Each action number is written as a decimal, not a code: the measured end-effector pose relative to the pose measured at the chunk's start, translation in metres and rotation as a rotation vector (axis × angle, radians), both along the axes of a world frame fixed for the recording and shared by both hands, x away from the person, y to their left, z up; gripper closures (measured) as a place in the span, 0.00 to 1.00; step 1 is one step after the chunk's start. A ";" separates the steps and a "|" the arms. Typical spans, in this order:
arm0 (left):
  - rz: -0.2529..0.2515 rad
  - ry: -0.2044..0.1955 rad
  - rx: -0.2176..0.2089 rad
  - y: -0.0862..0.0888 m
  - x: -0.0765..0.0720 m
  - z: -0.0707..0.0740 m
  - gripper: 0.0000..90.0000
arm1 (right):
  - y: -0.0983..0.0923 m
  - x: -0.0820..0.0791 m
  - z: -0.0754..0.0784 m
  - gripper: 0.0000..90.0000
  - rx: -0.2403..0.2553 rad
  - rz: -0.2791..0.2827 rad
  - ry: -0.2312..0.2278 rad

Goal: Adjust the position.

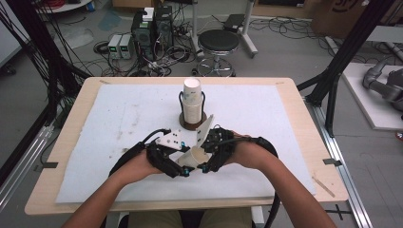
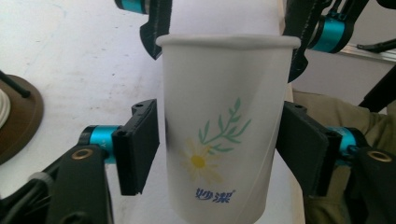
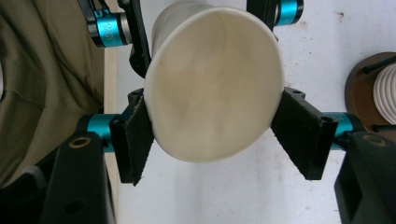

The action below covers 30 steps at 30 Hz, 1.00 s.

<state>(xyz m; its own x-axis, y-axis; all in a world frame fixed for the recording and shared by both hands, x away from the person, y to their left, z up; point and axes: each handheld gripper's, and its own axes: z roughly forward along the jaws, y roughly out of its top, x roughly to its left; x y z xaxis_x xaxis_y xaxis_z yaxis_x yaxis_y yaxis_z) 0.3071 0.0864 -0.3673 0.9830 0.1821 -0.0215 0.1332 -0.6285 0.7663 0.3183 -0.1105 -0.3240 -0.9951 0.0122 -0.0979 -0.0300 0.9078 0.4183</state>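
One white paper cup [image 2: 224, 135], daisy print, pinched by left tool [image 2: 219, 158] and right tool [image 3: 219, 140].

One loose paper cup [image 1: 194, 156], one cup stack [image 1: 192, 102] in one holder [image 1: 192, 122], two tools, one stool [image 1: 218, 42].

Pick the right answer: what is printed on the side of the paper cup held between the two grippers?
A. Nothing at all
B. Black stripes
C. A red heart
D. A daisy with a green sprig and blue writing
D: the left gripper view shows the paper cup with a yellow-centred daisy, a green leafy sprig and blue characters below.
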 end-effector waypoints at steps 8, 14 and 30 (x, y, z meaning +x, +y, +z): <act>-0.029 0.030 0.017 -0.006 0.001 -0.005 0.40 | 0.007 -0.003 0.001 0.36 -0.032 0.025 -0.009; -0.027 0.034 0.016 -0.005 0.002 -0.006 0.40 | 0.009 -0.002 0.000 0.36 -0.033 0.027 -0.002; 0.081 0.037 -0.118 0.017 0.004 -0.020 0.36 | -0.025 0.005 0.008 0.24 0.335 -0.091 0.062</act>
